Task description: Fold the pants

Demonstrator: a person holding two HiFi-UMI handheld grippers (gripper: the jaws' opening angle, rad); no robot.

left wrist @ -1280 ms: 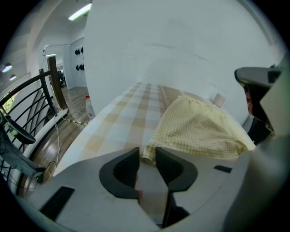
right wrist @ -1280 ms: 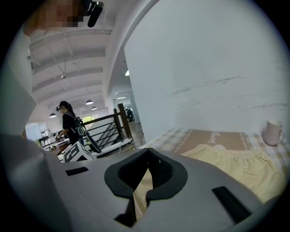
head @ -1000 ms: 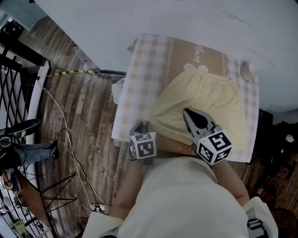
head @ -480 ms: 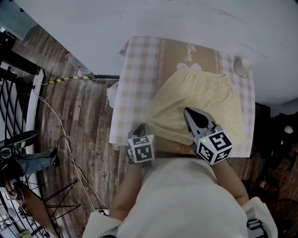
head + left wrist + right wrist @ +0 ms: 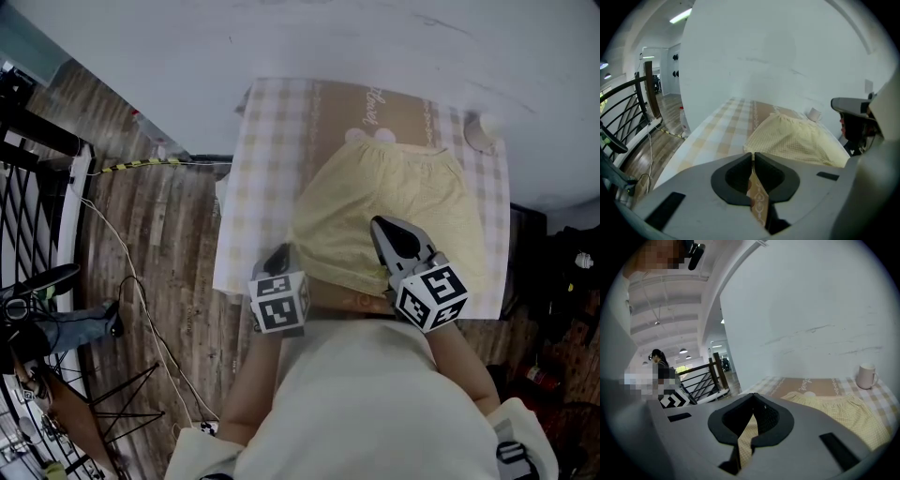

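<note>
Mug [image 5: 866,375] near pants [image 5: 394,206] on tablecloth [image 5: 267,159], contents unseen

1. A cursive word [image 5: 374,101] is printed on the brown band of the tablecloth [image 5: 328,103], far beyond both sets of fingers; it is too small to read.
2. Black-and-white square markers [image 5: 278,312] sit on the cubes behind the fingers; they are patterns, with no letters or numbers.

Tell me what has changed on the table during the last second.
The left gripper shut on a tan cloth edge and rose a little. The right gripper is as before, shut on the pants; the cup stayed put.
</note>
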